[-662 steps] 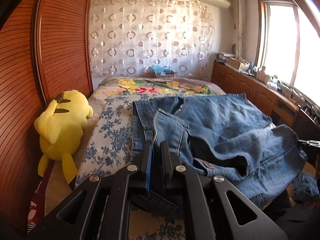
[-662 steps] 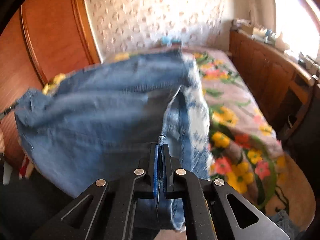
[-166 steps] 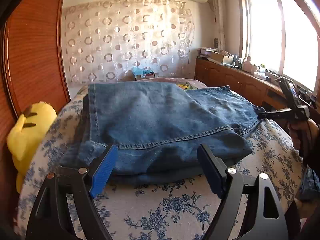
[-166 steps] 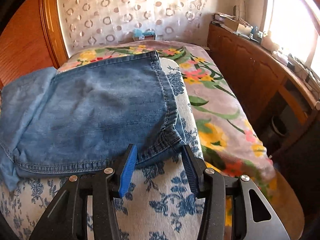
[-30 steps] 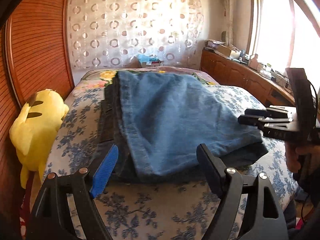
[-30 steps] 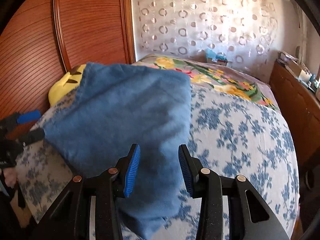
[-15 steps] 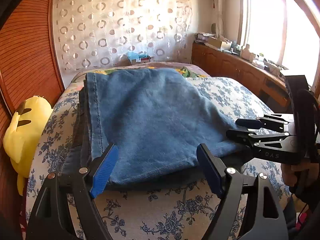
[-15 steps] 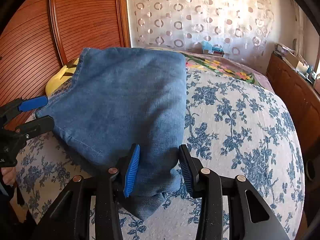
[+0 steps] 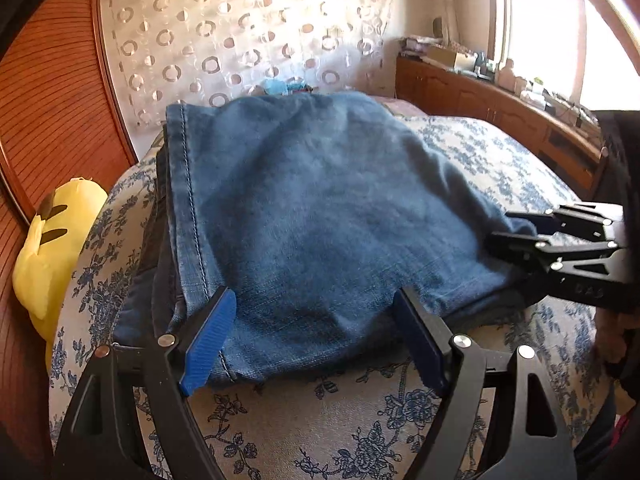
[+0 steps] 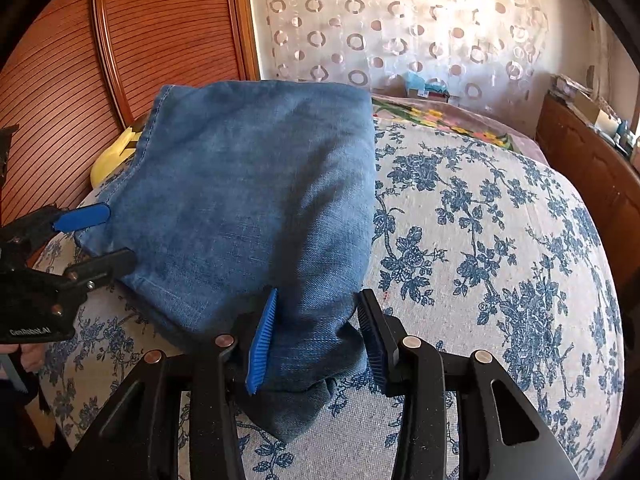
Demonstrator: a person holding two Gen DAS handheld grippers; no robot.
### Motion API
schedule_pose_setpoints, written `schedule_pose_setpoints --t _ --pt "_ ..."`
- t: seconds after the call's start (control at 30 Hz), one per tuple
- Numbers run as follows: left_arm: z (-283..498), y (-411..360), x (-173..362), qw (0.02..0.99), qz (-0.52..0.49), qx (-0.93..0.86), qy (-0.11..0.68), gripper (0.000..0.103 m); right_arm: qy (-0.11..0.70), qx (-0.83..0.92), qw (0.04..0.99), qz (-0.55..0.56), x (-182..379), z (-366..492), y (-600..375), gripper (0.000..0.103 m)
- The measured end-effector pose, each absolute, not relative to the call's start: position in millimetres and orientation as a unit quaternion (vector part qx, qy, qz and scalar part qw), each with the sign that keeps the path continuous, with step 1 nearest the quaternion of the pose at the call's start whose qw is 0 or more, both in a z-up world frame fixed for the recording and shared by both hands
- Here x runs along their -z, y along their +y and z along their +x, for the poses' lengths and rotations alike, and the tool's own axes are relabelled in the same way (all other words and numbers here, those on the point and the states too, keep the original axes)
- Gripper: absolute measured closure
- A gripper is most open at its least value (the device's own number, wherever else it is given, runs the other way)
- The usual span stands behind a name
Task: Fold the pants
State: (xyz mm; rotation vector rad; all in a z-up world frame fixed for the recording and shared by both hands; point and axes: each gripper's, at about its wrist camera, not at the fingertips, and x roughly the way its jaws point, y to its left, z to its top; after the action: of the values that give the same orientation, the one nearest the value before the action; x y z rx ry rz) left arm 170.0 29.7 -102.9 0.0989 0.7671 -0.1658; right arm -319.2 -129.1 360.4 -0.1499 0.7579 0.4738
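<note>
The left gripper is held wide apart at the near edge of the folded pants, while the right gripper is spread around a corner of them, nothing pinched. The pants are laid on the blue-flowered bedspread, with a yellow plush toy just beside the bed.

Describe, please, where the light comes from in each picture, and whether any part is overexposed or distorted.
Left wrist view: the window at upper right is blown out to white, and the jeans look slightly soft. Right wrist view: light comes through the patterned curtain, with mild glare; the wooden wardrobe bends from fisheye distortion.
</note>
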Motion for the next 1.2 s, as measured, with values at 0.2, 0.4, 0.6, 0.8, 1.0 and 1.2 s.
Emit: schedule_pose_setpoints --t 0.2,0.4,0.6,0.8,1.0,1.2 --pt "172.2 30.9 105.5 0.919 0.044 0.085 0.382 0.021 0.368 -0.228 0.899 -0.068 -359.2 -313.8 -129.3 0.06" --pt "177.4 28.5 108.1 0.914 0.049 0.088 0.392 0.021 0.372 -0.24 0.894 -0.063 -360.0 -312.5 -124.4 0.077" --pt "178.0 30.7 109.0 0.913 0.043 0.092 0.394 0.021 0.347 -0.262 0.898 -0.064 -378.9 -316.1 -120.2 0.089" --pt "168.8 30.4 101.9 0.923 0.048 0.09 0.371 0.021 0.31 -0.288 0.905 -0.046 -404.6 -318.6 -117.7 0.091" --pt "151.2 53.4 75.7 0.936 0.008 0.087 0.341 0.021 0.295 -0.31 0.904 -0.024 -421.9 -316.7 -111.3 0.092" --pt "133.5 94.2 50.2 0.947 -0.004 0.053 0.316 0.021 0.28 -0.334 0.9 -0.02 -433.8 -306.3 -84.5 0.092"
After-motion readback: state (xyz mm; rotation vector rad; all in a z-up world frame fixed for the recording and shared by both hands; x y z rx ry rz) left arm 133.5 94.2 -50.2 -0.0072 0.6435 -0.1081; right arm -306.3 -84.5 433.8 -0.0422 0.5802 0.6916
